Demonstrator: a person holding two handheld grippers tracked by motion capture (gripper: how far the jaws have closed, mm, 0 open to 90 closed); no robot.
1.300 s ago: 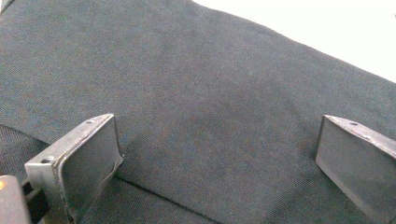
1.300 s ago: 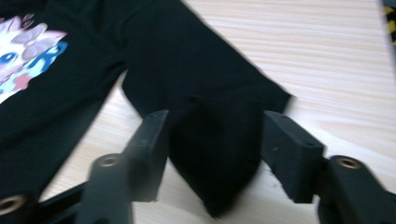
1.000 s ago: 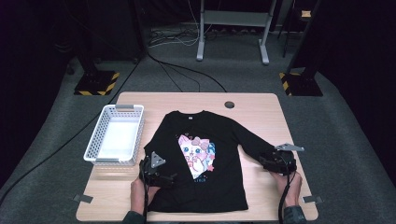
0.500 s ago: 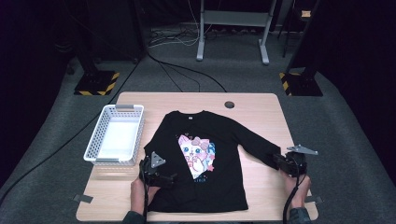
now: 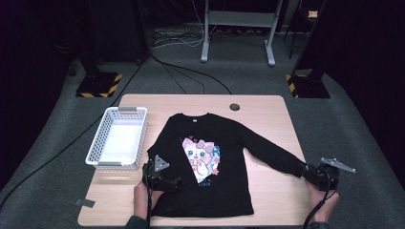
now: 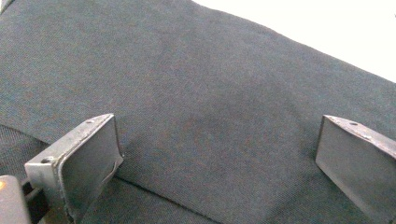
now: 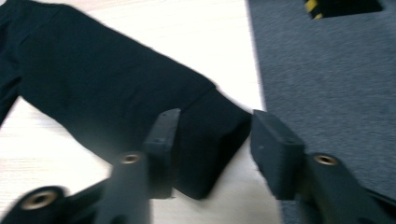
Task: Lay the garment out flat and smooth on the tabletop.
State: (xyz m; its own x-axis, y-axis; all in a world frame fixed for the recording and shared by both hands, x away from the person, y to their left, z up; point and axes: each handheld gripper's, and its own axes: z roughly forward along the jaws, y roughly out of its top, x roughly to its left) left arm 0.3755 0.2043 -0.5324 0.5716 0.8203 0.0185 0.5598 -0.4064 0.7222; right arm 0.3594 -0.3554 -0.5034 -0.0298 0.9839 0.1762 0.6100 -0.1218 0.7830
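Shirt spread flat, its sleeve drawn to the bench's right edge, my right claw just reopened around the cuff, my left claw wide over the hem; folding remains.

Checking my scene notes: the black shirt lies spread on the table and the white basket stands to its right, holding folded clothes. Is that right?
Not quite. In the high view the white basket stands left of the black shirt, and nothing lies in it. The shirt does lie spread on the table.
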